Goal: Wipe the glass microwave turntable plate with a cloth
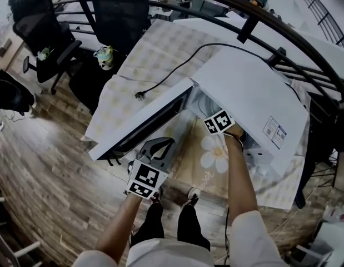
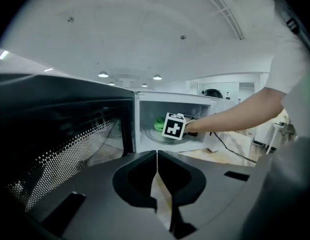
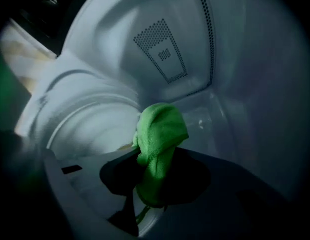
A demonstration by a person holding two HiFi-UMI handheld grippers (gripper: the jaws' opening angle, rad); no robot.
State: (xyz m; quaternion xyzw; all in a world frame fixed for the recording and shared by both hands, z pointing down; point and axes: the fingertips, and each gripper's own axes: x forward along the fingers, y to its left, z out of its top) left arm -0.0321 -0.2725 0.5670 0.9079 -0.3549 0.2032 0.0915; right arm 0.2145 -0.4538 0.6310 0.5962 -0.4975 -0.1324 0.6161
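Observation:
The white microwave (image 1: 249,93) stands with its door (image 1: 144,121) swung open to the left. Inside, the glass turntable plate (image 3: 92,129) lies on the cavity floor, also seen from the left gripper view as the plate (image 2: 160,137). My right gripper (image 3: 152,184) is inside the cavity just above the plate, shut on a green cloth (image 3: 160,144) that bunches up out of its jaws. In the head view only its marker cube (image 1: 219,121) shows. My left gripper (image 2: 156,159) is shut and holds nothing, hanging outside in front of the open door (image 2: 64,134).
The microwave sits on a table with a pale patterned cover (image 1: 149,60); its black power cord (image 1: 172,74) trails across it. A floral mat (image 1: 208,157) lies before the microwave. Black office chairs (image 1: 113,15) stand behind on the wooden floor (image 1: 44,171).

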